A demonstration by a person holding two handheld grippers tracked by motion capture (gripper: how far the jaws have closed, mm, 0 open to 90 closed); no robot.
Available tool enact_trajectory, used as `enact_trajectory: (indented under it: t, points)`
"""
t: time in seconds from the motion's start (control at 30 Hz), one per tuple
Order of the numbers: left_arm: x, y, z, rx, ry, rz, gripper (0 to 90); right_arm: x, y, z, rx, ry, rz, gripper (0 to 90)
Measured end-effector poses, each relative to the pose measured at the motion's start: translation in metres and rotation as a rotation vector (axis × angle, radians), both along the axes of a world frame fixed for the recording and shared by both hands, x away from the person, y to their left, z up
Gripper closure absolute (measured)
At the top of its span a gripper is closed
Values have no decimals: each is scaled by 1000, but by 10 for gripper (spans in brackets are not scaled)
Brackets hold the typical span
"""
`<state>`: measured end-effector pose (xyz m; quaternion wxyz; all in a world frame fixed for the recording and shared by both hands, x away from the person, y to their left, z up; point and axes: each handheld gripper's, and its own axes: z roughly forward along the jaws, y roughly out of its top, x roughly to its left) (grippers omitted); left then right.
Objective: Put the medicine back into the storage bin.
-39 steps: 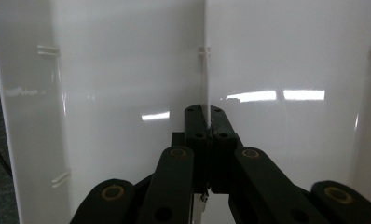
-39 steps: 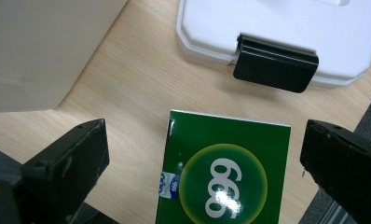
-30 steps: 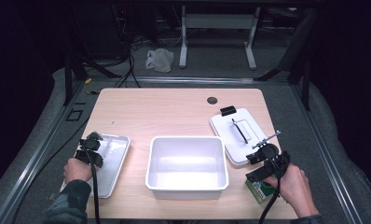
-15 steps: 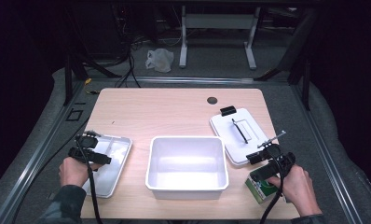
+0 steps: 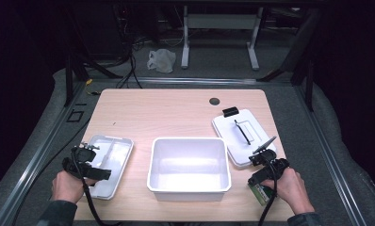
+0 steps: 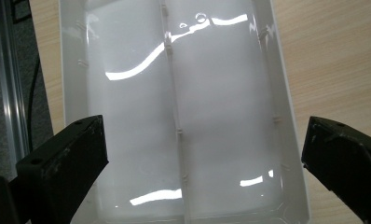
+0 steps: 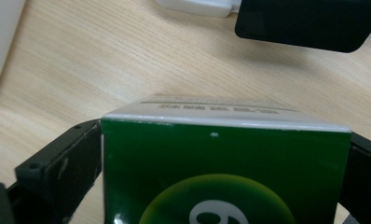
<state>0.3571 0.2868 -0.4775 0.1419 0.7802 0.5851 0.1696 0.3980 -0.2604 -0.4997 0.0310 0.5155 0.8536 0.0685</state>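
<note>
My left gripper (image 5: 88, 163) hangs over the near end of a shallow clear tray (image 5: 111, 151) at the table's left. In the left gripper view its jaws have just been opening and now stand wide apart (image 6: 204, 130), with nothing between them; below lies the tray (image 6: 230, 112) with its centre rib. My right gripper (image 5: 264, 176) is at the front right corner, shut on a green box (image 5: 258, 193). In the right gripper view (image 7: 225, 135) both jaws press the sides of the green box (image 7: 221, 163), which has a white top edge and a round pale logo.
A deep white bin (image 5: 189, 187) stands mid-table near the front edge. A white lid (image 5: 232, 129) with a black handle lies right of it, just beyond my right hand. A round cable hole (image 5: 214, 101) marks the far side. Bare wood lies behind the bin.
The left gripper has let its jaws spread wide and drawn back toward the near edge of the tray. The right hand has sunk a little with the green box.
</note>
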Motion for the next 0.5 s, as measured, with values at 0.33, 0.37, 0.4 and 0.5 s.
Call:
enact_trajectory:
  t: [0.33, 0.37, 0.4, 0.5]
  points:
    - [5, -2, -6, -9, 38, -17, 0, 0, 0, -3, -26, -16, -19, 146]
    - [6, -1, -7, -10, 41, -18, 0, -1, 0, -2, -25, -15, -18, 149]
    - [6, 0, -7, -12, 43, -17, 0, -1, 0, -2, -25, -16, -9, 151]
    - [8, 1, -7, -13, 49, -17, 0, -1, 0, 1, -17, -17, 0, 155]
